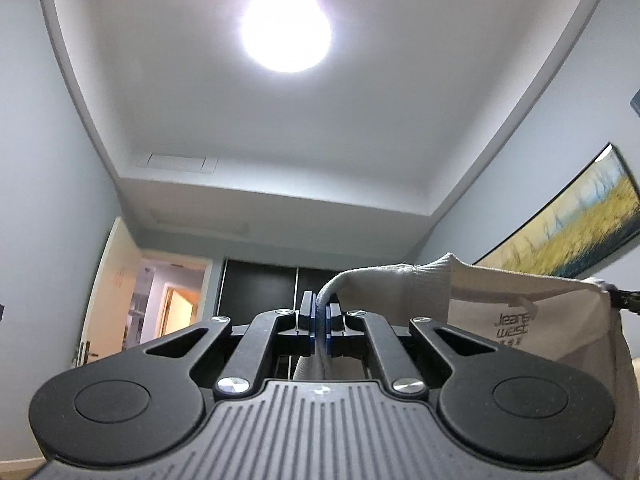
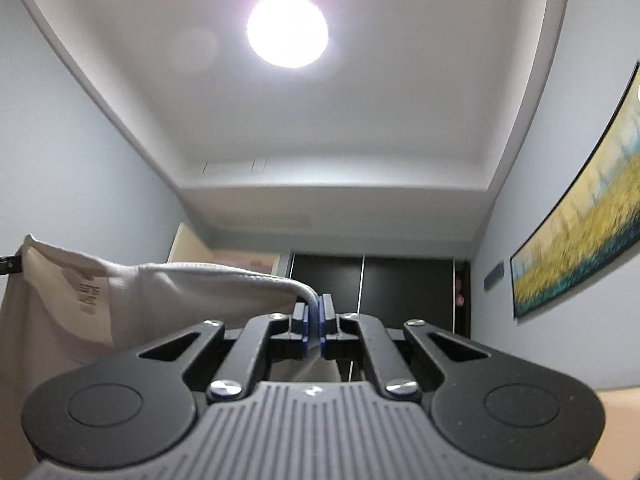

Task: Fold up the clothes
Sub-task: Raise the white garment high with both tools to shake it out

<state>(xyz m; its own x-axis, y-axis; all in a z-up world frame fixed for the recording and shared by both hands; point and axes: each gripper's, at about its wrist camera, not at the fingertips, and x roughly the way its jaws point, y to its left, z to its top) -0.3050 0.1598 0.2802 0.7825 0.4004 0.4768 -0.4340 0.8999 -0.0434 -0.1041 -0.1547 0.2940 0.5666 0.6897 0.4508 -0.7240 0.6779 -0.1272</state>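
While both tools clamp the garment (image 1: 500, 320) aloft | left tool (image 1: 319, 330): cloth runs frame-right | right tool (image 2: 314, 330): cloth runs frame-left | top edge spans between them.

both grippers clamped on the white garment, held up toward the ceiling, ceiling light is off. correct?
One thing is off: the ceiling light is on, glowing bright in both wrist views. The rest holds: the left gripper and the right gripper are each shut on an edge of the white garment, which hangs between them, both pointing up at the ceiling.
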